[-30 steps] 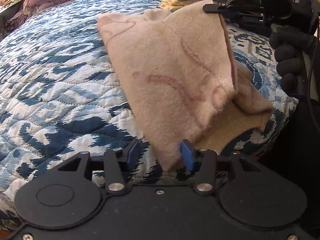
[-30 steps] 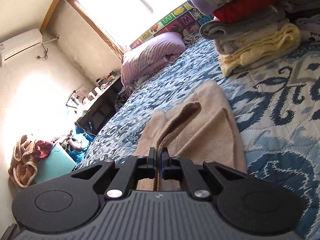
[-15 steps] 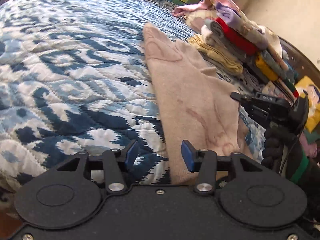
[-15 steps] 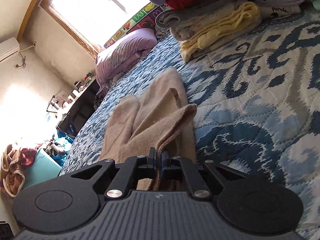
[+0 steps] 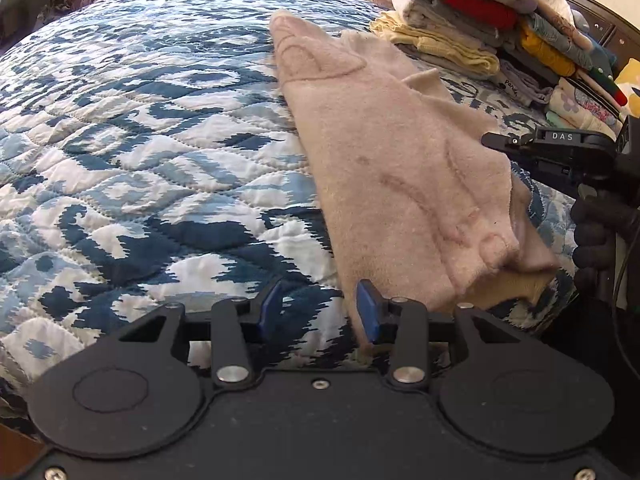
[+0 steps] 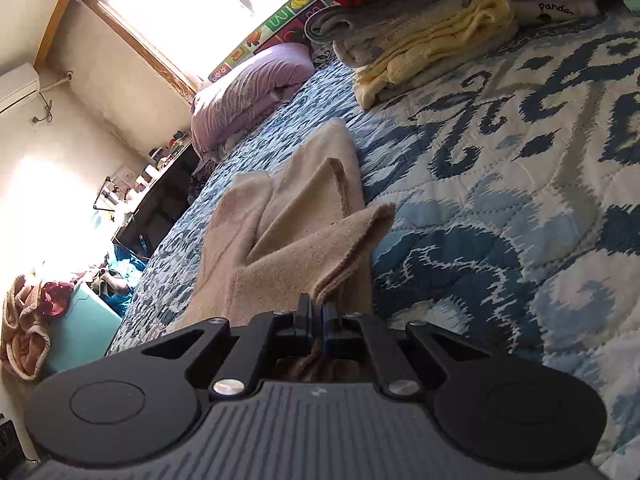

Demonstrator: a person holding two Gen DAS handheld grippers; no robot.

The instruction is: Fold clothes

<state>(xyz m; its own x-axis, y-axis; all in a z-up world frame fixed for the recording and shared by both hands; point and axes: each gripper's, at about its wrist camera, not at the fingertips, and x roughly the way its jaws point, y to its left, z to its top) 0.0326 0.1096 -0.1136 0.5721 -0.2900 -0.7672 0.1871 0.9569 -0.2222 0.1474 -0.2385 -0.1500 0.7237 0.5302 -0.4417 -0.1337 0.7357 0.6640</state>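
Note:
A beige fleece garment [image 5: 392, 168] lies stretched along the blue-and-white quilt [image 5: 140, 160], its far end toward the pile of clothes. My left gripper [image 5: 320, 310] hovers at its near corner and its jaws are closing. Mostly quilt shows between the blue pads, and the garment's edge runs beside the right pad [image 5: 368, 316] without being pinched. My right gripper [image 6: 316, 312] is shut on a folded edge of the same garment [image 6: 288, 240]. In the left wrist view the right gripper [image 5: 496, 142] holds that edge slightly raised at the garment's right side.
A stack of folded clothes [image 5: 480, 20] stands on the bed beyond the garment, seen also as the stack [image 6: 420, 40] in the right wrist view. A purple pillow [image 6: 248, 92] lies by the window. A gloved hand [image 5: 600, 232] grips the right tool. Open quilt stretches to the left.
The garment, held up in the air before, has come down flat on the quilt. The right gripper sank with its edge. The left gripper's jaws have narrowed a little.

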